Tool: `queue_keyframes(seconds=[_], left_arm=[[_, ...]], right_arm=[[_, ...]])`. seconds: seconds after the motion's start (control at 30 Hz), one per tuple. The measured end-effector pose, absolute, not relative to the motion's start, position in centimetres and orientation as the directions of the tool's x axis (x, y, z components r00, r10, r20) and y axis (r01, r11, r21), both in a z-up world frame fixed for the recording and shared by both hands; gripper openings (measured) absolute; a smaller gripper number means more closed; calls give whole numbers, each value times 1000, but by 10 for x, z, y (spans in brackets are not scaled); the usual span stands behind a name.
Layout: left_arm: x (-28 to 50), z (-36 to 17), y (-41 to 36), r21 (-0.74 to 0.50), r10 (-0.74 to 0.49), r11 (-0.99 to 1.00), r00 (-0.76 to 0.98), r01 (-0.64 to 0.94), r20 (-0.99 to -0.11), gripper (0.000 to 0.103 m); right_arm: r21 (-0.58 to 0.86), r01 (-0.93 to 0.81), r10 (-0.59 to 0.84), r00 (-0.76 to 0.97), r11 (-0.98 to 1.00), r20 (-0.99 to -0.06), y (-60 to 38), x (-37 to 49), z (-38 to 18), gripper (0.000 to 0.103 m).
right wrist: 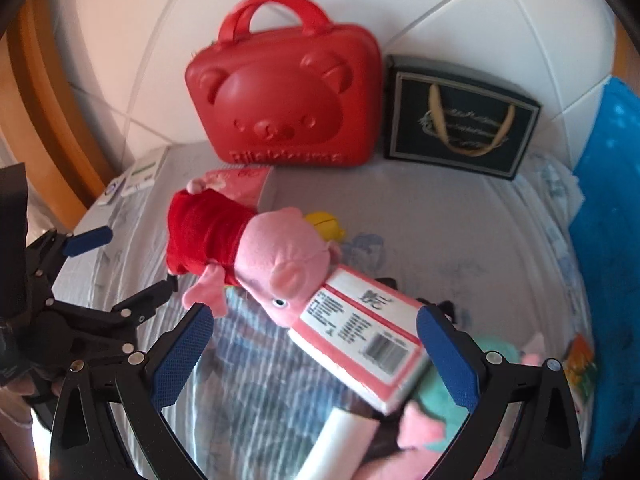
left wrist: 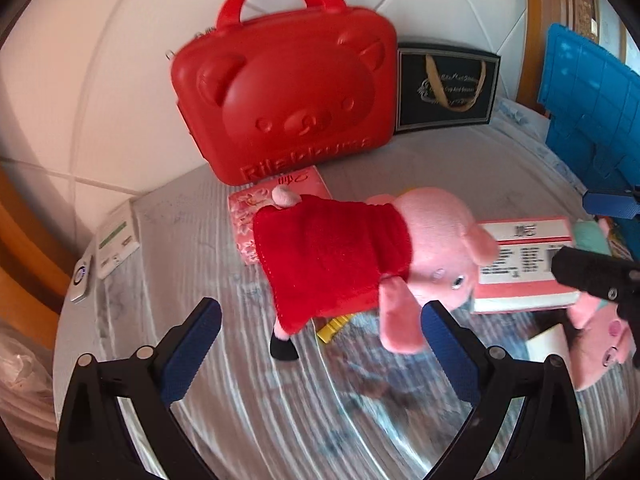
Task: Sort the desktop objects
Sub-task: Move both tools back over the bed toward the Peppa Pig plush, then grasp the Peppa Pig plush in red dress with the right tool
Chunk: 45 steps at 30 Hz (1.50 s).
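Pink-bordered box (right wrist: 362, 334) lay between the wide-open right gripper (right wrist: 316, 354); closing squarely on its long edges seemed best, while the left gripper (left wrist: 322, 346) hovered wide-open near the pig plush (left wrist: 360, 258).

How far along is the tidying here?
Nothing looks sorted yet. The pig plush in the red dress, the pink and white box, the pink packet, a yellow object and a second plush in teal lie mixed on the table. The red bear case stands shut. Nothing is in hand: left gripper and right gripper are both open.
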<state>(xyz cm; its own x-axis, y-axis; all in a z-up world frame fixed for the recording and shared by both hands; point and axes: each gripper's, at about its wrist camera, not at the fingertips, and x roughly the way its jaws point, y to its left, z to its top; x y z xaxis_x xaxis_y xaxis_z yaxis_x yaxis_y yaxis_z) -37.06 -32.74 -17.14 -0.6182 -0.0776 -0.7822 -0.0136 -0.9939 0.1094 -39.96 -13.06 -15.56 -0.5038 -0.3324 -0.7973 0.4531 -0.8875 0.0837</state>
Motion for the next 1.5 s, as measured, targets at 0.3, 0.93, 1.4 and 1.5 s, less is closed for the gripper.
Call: queue_keyframes(seconds=[0.3,0.93,1.4,1.5], left_arm=[[-405,-211,-333,119,-68,-991,-553,-58,-831,101],[-424,-210,-312,126,-22,-983,-590,-136,-807,68],[-357,-88,-253,184,-8,-971,-749,-152,-663,68],[-342,-64,-232,199,9,-965,-780,-171,-626,68]], right_arm=[[84,497,-325,-423,-863,-846,-166,-442,-206,103],[109,579,-374,-360,-808,-855,-183,-476,-224,64],[72,560,-419,-522,-826,-743,-122,-408,-105,64],[60,542,-414,-562,-838,-716,-103,-389,-78,64]])
